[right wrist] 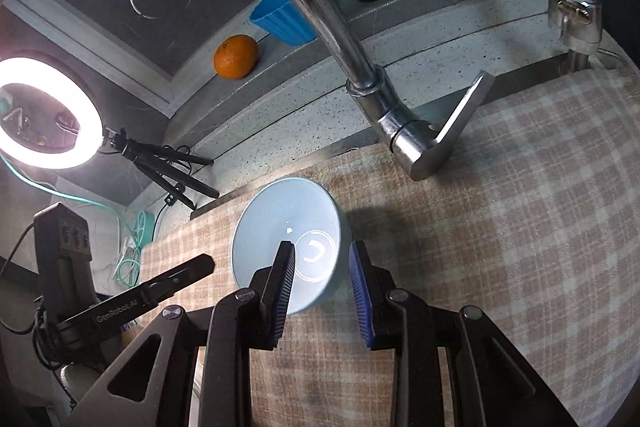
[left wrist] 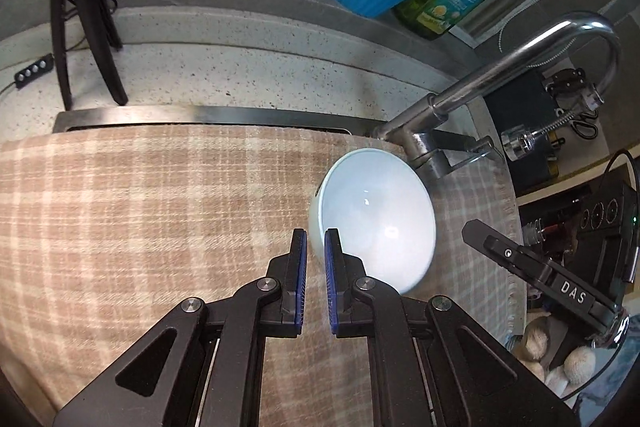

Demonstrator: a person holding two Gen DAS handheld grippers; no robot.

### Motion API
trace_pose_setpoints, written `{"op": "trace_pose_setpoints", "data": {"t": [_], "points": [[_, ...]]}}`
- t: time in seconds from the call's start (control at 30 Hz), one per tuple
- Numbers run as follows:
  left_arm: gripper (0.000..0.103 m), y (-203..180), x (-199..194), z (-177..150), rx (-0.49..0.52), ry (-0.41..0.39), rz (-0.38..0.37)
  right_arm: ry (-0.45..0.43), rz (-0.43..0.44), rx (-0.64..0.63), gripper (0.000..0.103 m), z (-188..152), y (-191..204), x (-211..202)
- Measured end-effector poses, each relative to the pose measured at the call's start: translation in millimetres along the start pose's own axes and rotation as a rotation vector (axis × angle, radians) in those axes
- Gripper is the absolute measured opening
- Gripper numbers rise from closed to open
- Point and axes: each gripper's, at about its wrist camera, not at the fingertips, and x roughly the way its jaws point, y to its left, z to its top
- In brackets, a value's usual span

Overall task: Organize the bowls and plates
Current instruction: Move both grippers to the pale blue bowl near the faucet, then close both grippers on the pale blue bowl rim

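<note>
One checked cloth [left wrist: 140, 211], woven and soft, in beige and cream, drapes over the steel sink [left wrist: 200, 115] and is the biggest surface here. A curved chrome faucet [left wrist: 520, 63] rises at its far edge. Just beside the faucet base lies the pale blue bowl [left wrist: 380, 215], glossy, round and smooth, upright on the cloth. The left gripper [left wrist: 316, 251] holds its rim, the blue ribbed pads nearly together on the thin wall. The right gripper [right wrist: 322, 263] straddles the opposite rim, jaws partly parted; whether they pinch it I cannot tell. Glazed ceramic may slip from so narrow a grip, or knock the faucet.
</note>
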Motion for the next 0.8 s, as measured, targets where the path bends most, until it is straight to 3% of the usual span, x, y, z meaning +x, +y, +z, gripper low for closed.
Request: {"op": "trace_pose_setpoints", "data": {"t": [0.4,0.8], "points": [[0.008,-3.0,17.8,13.2,0.015,0.027,0.011,0.054,-0.021,0.047,0.025,11.9,-13.2,26.8],[0.006,-10.1,27.5,12.4,0.056,0.025,0.054,0.084,-0.032,0.039,0.007,13.5,-12.0,40.6]]}}
